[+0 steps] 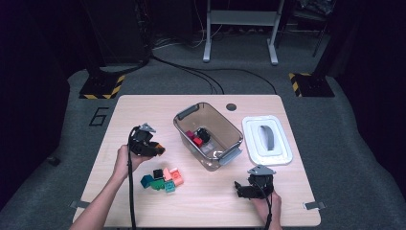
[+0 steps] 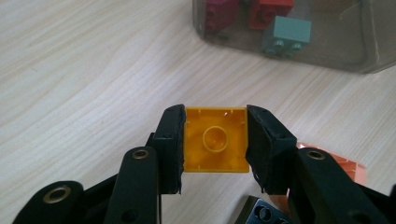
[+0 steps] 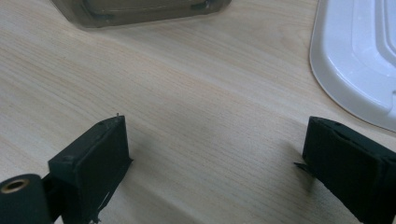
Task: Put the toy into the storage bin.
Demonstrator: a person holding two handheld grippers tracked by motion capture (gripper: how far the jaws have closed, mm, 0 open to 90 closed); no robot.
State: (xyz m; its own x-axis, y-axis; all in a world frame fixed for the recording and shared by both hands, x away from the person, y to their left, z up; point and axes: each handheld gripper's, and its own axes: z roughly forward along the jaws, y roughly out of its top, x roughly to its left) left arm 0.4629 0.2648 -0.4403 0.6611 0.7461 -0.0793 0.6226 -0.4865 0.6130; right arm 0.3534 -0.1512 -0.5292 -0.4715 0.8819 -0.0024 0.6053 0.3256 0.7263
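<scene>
My left gripper (image 2: 215, 135) is shut on a yellow brick (image 2: 215, 139), held hollow side toward the camera above the wood table. In the high view the left gripper (image 1: 155, 149) hovers left of the clear bin (image 1: 229, 125), just above a pile of loose bricks (image 1: 163, 180). The bin holds red, magenta and pale green bricks (image 2: 286, 33). My right gripper (image 3: 215, 154) is open over bare table near the front right, and in the high view the right gripper (image 1: 242, 188) sits below the bin.
A white lid (image 1: 266, 140) lies right of the bin; the lid's edge (image 3: 355, 56) is close to my right gripper. A salmon brick (image 2: 348, 163) and a black brick (image 2: 264, 214) lie under my left gripper. The table's front edge is close to both hands.
</scene>
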